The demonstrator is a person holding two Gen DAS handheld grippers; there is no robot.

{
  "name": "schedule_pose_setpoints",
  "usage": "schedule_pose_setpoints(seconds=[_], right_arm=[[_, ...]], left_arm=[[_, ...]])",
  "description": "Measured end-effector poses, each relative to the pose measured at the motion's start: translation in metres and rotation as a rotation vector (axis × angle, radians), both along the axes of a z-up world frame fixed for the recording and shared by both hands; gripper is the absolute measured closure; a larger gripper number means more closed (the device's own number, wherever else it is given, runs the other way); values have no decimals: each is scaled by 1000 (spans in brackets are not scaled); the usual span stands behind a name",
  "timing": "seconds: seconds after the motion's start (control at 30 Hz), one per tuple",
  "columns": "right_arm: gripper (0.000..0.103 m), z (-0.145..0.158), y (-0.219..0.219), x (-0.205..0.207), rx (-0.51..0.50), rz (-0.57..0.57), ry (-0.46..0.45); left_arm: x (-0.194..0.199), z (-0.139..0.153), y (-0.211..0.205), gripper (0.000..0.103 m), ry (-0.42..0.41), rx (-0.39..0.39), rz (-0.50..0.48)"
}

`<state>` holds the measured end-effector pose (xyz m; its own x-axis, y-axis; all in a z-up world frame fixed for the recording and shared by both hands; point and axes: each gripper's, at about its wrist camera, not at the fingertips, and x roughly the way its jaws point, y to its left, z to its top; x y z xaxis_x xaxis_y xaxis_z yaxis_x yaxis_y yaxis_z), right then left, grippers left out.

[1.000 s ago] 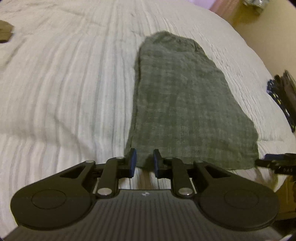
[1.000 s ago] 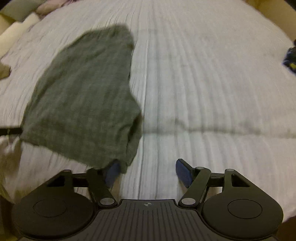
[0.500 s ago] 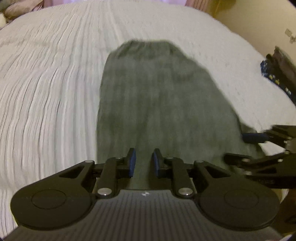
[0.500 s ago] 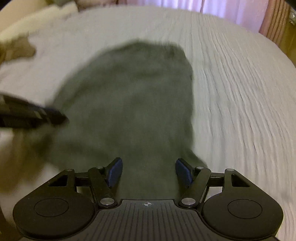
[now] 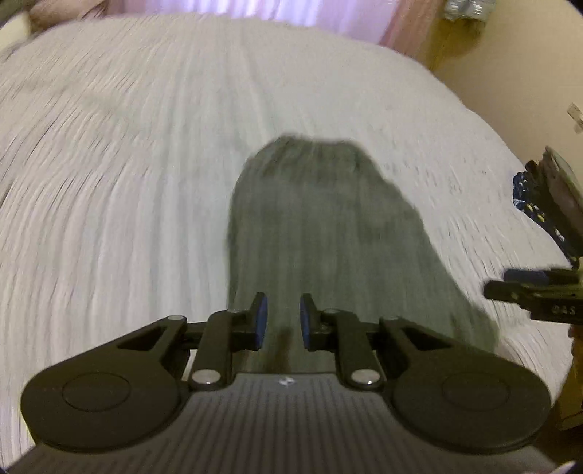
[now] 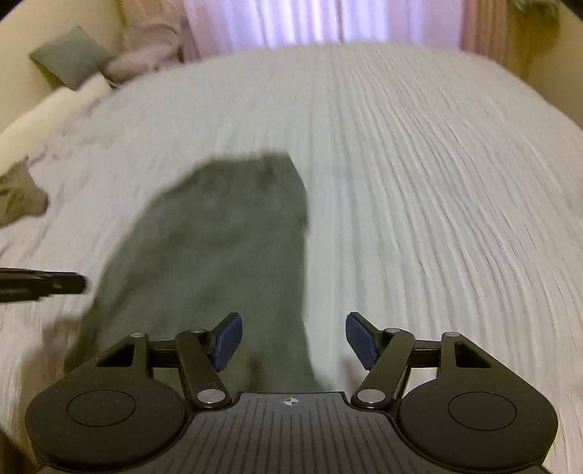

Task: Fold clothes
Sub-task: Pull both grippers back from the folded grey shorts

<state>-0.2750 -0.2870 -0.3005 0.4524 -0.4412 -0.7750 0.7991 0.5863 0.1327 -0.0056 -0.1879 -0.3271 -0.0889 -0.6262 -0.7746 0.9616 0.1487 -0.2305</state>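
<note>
1. grey-green garment (image 5: 320, 233) lies on the bed (image 5: 127, 164), long axis running away from both grippers.
2. left gripper (image 5: 281, 321): fingers narrow, gap shows, holds nothing.
3. right gripper (image 6: 291, 341): fingers were just closing, half open over garment's right edge, no grip.

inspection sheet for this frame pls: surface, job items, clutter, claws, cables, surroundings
Surface: white ribbed bedspread, mostly bare.
Job's things: one dark green cloth lying flat, blurred.
Clutter: tan cloth at the left edge; dark patterned item at the right edge.
Claws: left claw narrowly apart, cloth below, nothing pinched; right claw wide, just been closing, not gripping.
Cables: nothing seen.
Surroundings: pink curtains, grey pillow, cream wall.
</note>
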Motion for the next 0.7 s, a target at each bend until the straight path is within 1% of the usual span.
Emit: schedule_pose_setpoints(seconds=[0.07,0.13,0.17,0.2,0.23,0.27,0.33,0.37,0.43,0.5,0.53,0.63,0.67,0.7], right_arm=[[46,-9,-12,25,-9,27,-12],[46,-22,-15,40,4,48,-22],[46,-34,-15,47,24,51,-2],[46,-47,-13,52,44,49,38],[46,-57,-6,51,56,43,77],[46,-61,3,43,59,42,92],[46,-62,22,23,59,48,92],[46,-61,32,10,69,48,107],[46,-56,49,-12,108,47,140],[46,-54,63,-27,188,32,208],[46,-53,69,-35,229,18,233],[46,-36,85,-59,324,-30,228],[46,-29,88,-63,345,-41,225],[46,-21,90,-66,360,-49,217]], left_arm=[[-3,-8,-31,88,-23,5,-28],[-7,-23,-48,88,-32,49,-23],[-9,-31,-52,87,-35,73,-18],[-10,-38,-55,87,-35,93,-12],[-9,-41,-51,87,-22,94,1],[-8,-44,-45,87,-9,95,13],[-4,-42,-24,87,24,100,34],[-2,-41,-14,87,39,108,45],[0,-40,6,86,56,181,76],[-2,-37,26,86,71,261,109],[-6,-33,32,86,65,307,121],[-18,-18,51,85,41,437,158],[-24,-10,56,83,28,461,176],[-29,1,60,80,21,463,185]])
